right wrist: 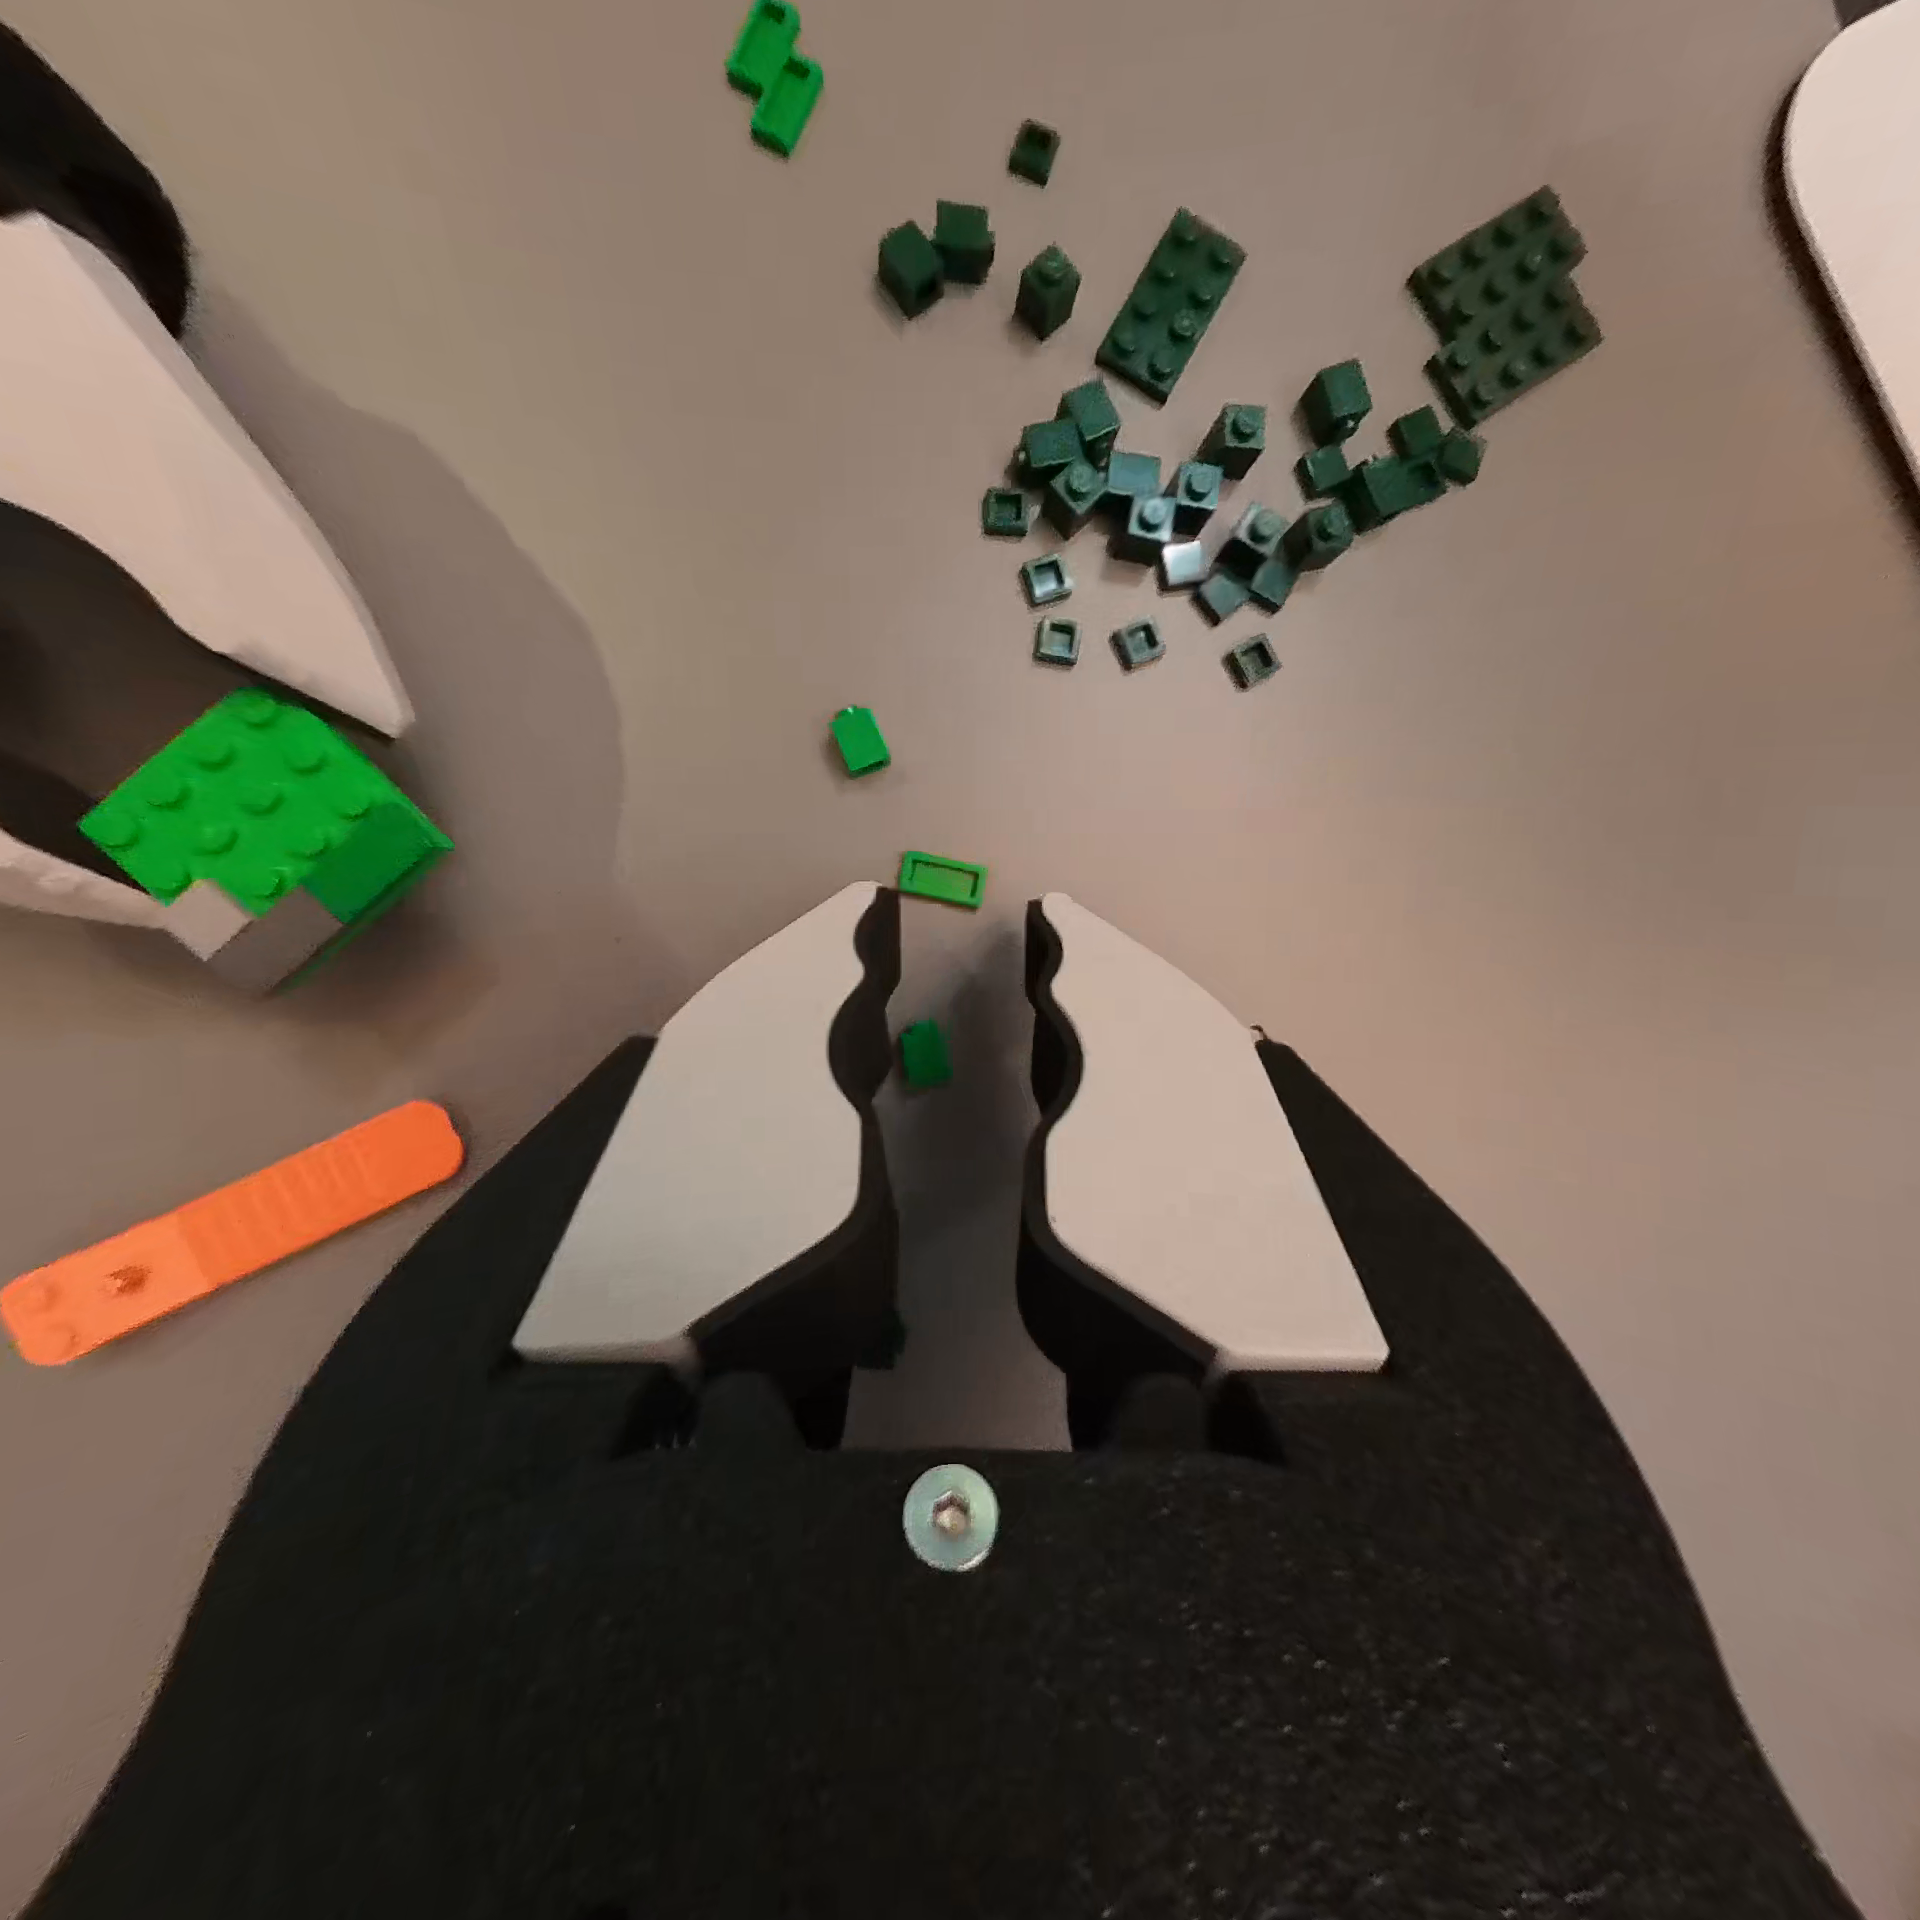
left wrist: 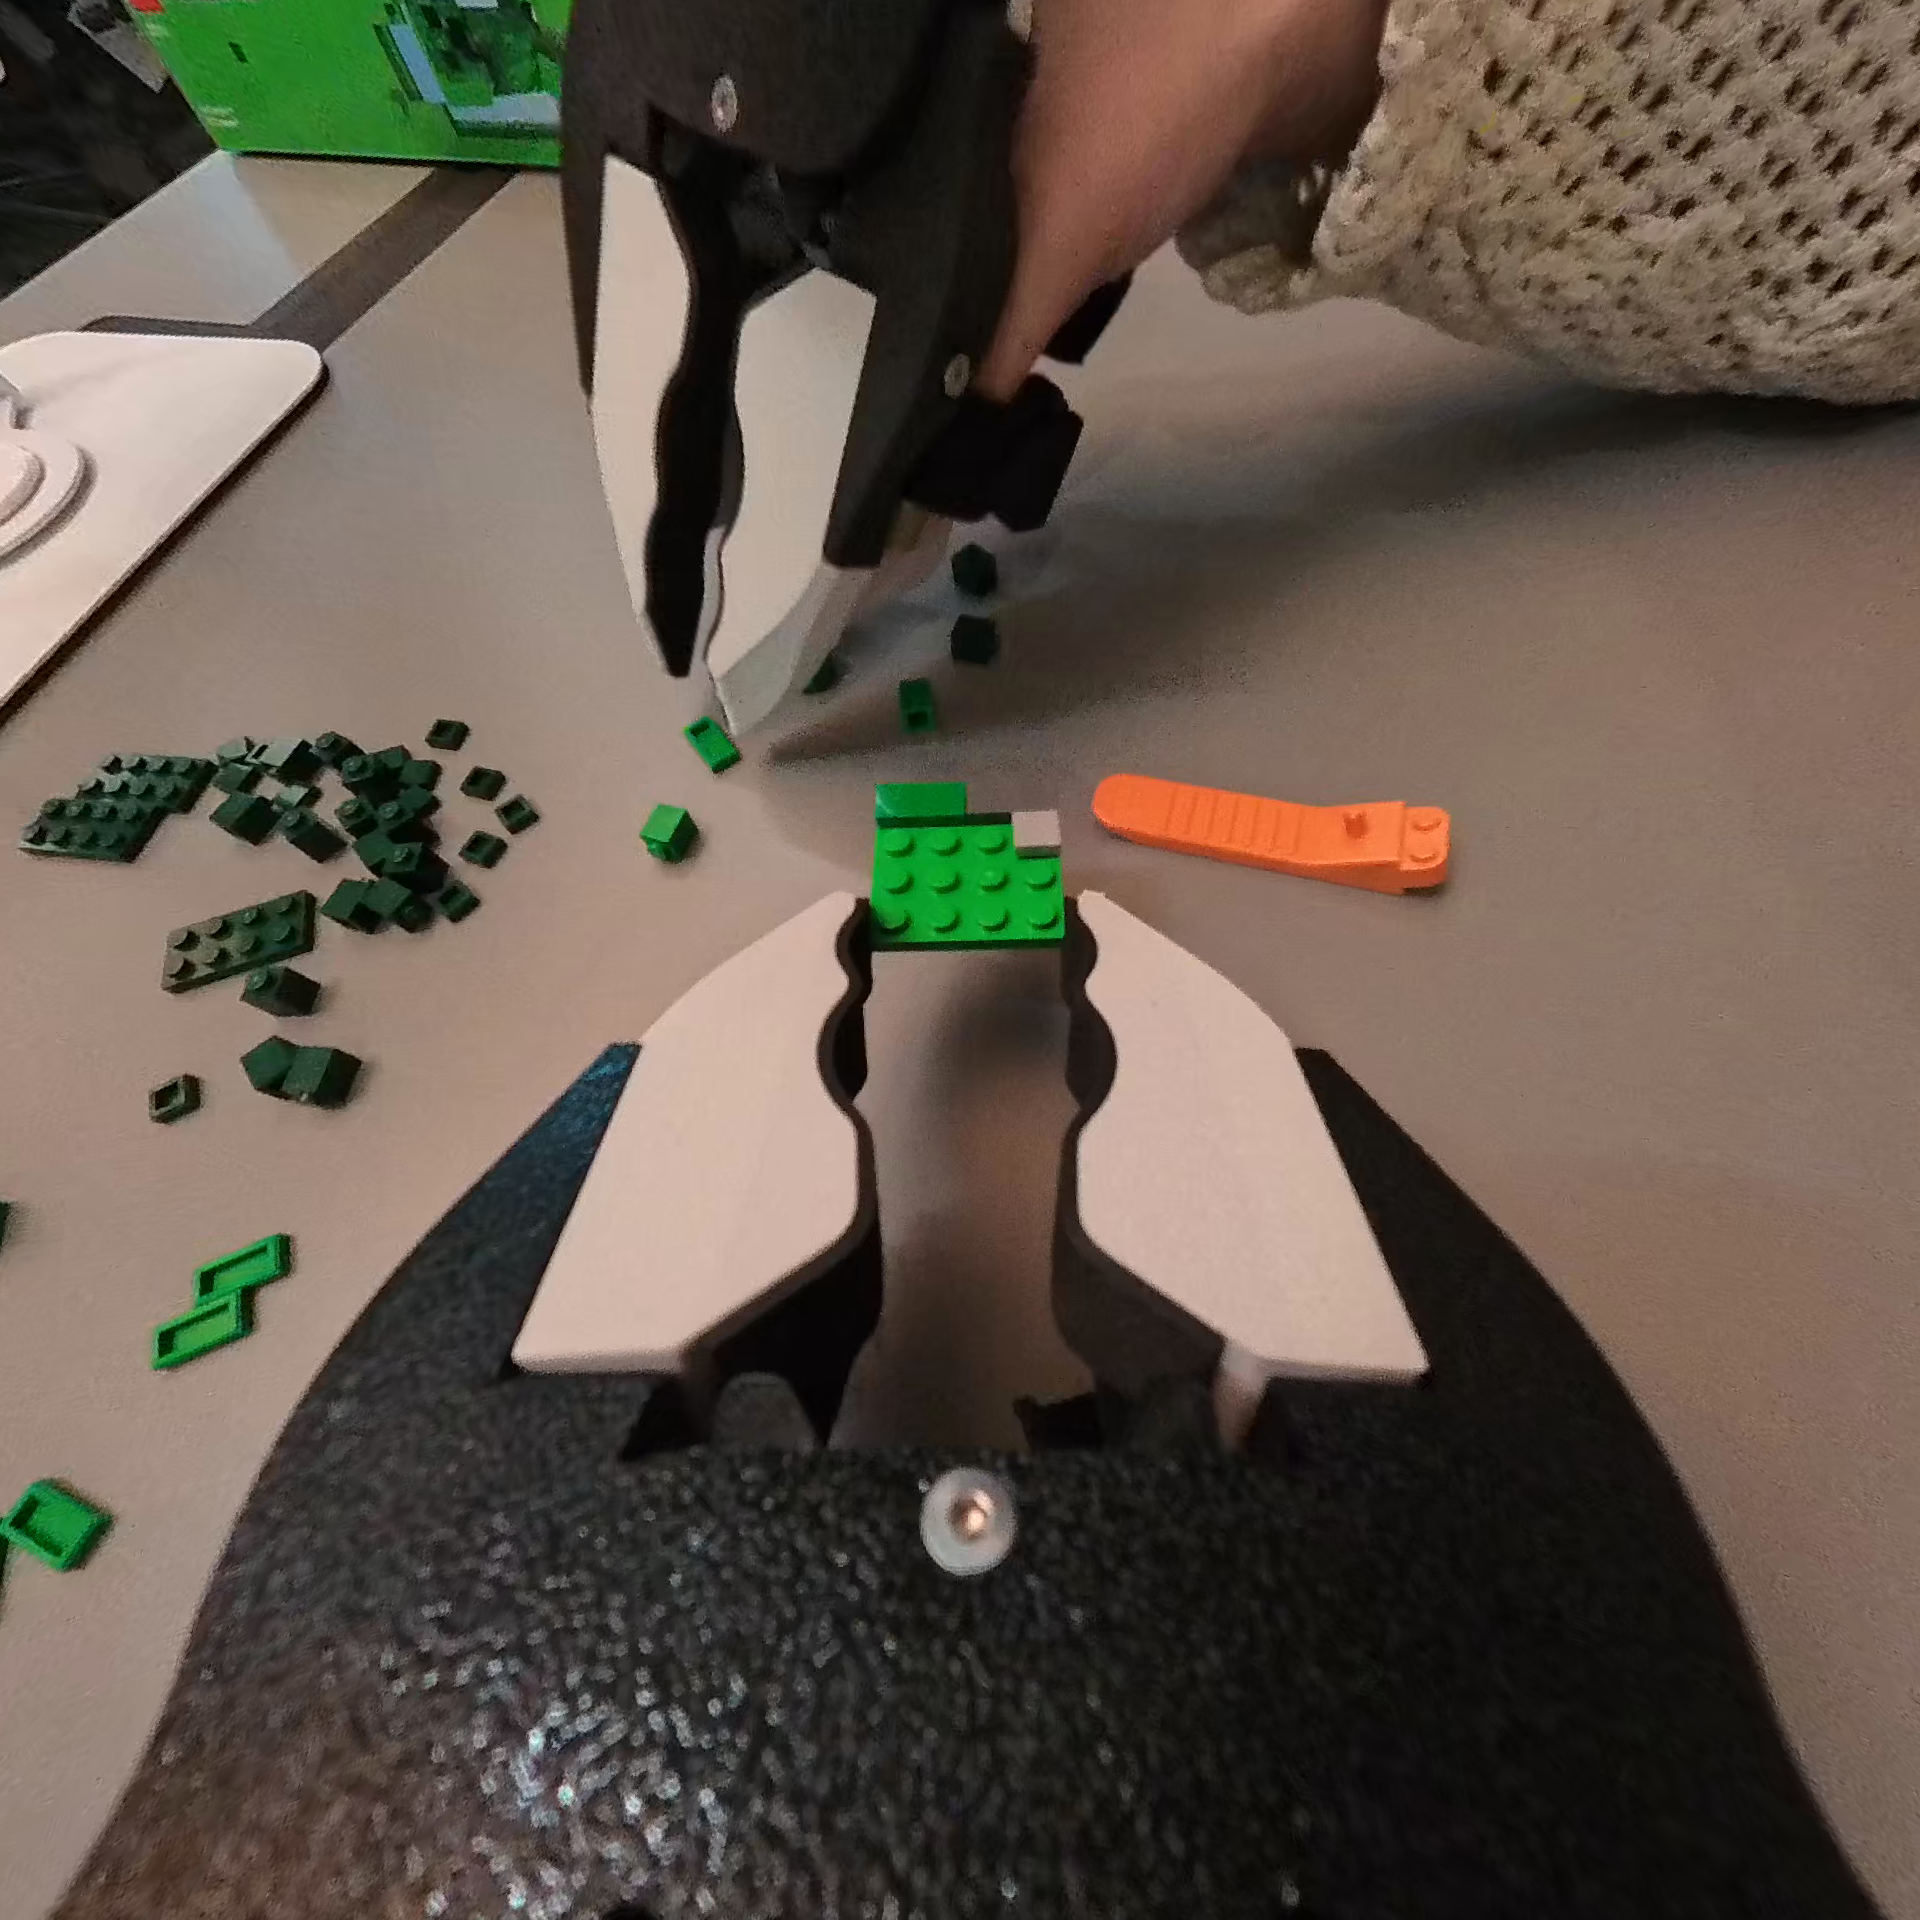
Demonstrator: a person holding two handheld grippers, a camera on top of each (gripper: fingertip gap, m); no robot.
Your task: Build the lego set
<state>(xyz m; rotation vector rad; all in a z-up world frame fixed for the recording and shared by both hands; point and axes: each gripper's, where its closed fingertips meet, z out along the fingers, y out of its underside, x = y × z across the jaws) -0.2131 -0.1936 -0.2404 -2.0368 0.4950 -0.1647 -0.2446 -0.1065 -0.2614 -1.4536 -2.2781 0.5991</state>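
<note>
My left gripper (left wrist: 966, 916) is shut on a bright green studded plate assembly (left wrist: 966, 878) with a grey block (left wrist: 1036, 831) at one corner, held just above the table. In the right wrist view the assembly (right wrist: 260, 800) sits between the left gripper's fingers (right wrist: 208, 582). My right gripper (right wrist: 961, 902) is open and empty, pointing down at the table. A small bright green tile (right wrist: 940, 881) lies upside down right at its tips. In the left wrist view the right gripper (left wrist: 717, 696) stands just above that tile (left wrist: 712, 743).
An orange brick separator (left wrist: 1268, 836) lies right of the assembly. A pile of dark green bricks and plates (left wrist: 312, 831) lies to the left, with loose bright green tiles (left wrist: 223, 1299) nearer. A small green brick (right wrist: 859, 743) lies ahead. A white board (left wrist: 135, 468) and green box (left wrist: 364, 83) stand behind. From the left gripper's tips to the orange brick separator (left wrist: 1268, 836) is close to 6 cm. Seen from the right wrist view (right wrist: 245, 1206) as well.
</note>
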